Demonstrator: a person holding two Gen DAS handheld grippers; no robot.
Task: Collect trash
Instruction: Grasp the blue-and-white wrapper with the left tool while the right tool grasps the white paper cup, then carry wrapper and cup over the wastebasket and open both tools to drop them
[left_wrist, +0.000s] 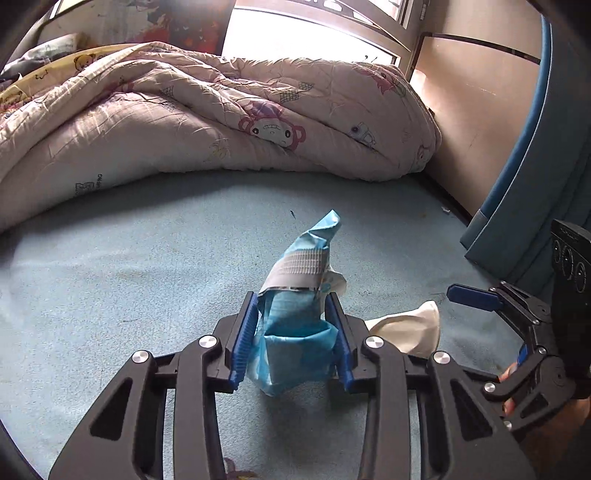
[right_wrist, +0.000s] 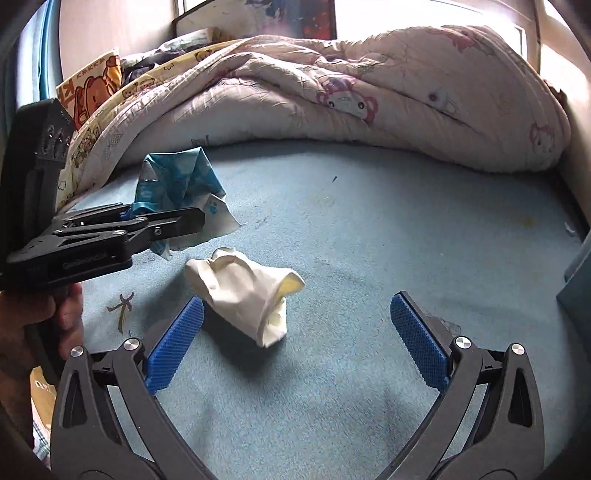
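At the far left, against the wall, a cartoon-print pillow (right_wrist: 94, 86) leans by a yellow bear-print sheet (right_wrist: 122, 107). A rumpled pink quilt (left_wrist: 207, 114) with monkey faces spans the back of the bed from there to the right wall, below a bright window (left_wrist: 306, 33). In front of it the blue sheet (left_wrist: 122, 266) lies mostly bare, with a few small dark specks. At the right edge a blue padded panel (left_wrist: 524, 177) stands by the bed.

Nothing lies between either claw and its piece of trash.

The left gripper (left_wrist: 293, 343) sits low on the sheet with a crumpled blue wrapper (left_wrist: 299, 295) standing upright between its blue pads (left_wrist: 243, 347). Both pads touch the wrapper's lower half, and its twisted top sticks up past the fingertips. The jaws are narrowed around it, about a third open. In the right wrist view the wrapper's white flap spreads on the sheet just beyond that gripper.

Just to the right lies a balled white tissue (right_wrist: 245, 291), near the wrapper but not touching it. The right gripper (right_wrist: 295, 343) stands wide open around it, holding nothing. The tissue lies close by the left pad, perhaps brushing its tip, and well apart from the right pad. A hand (right_wrist: 40, 325) shows under the left gripper's handle.
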